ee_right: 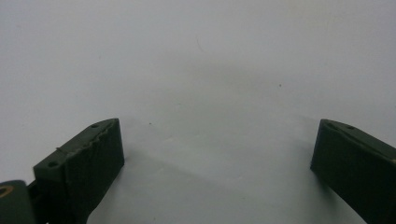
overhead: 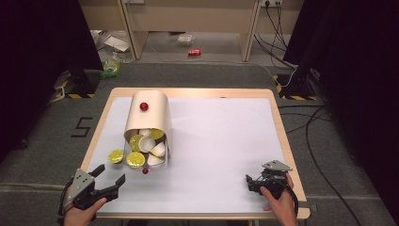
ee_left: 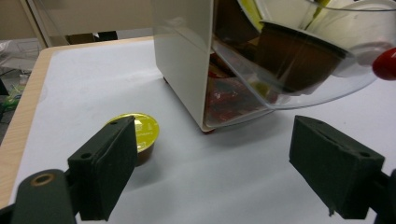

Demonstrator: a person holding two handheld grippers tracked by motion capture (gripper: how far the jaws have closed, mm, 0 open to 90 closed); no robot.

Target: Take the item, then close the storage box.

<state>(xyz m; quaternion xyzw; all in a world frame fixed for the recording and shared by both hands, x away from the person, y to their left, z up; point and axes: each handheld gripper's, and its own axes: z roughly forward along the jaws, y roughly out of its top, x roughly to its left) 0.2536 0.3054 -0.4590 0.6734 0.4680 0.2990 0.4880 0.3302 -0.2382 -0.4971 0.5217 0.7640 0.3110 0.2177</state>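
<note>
Left gripper (overhead: 109,180) at the table's near-left corner, held in a hand, jaws spread wide with nothing between them; it points toward the container.

One gold-lidded capsule (overhead: 116,156) lies loose on the white sheet (overhead: 221,141), just left of the container's mouth; in the left gripper view it (ee_left: 142,132) sits just beyond the left jaw, apart from it.

One cream container (overhead: 149,113) lies on its side, left of centre, with its clear lid (ee_left: 299,70) open toward the near edge. Two red knobs: one (overhead: 144,107) on top of the body, one (overhead: 145,171) at the lid's near edge. Inside and at the mouth: about three gold-lidded capsules and about four white ones, stacked closely so the count is uncertain; a brown-bodied capsule (ee_left: 299,56) rests against the lid.

Right gripper (overhead: 256,181) at the near-right, jaws spread over bare sheet, holding nothing.
</note>
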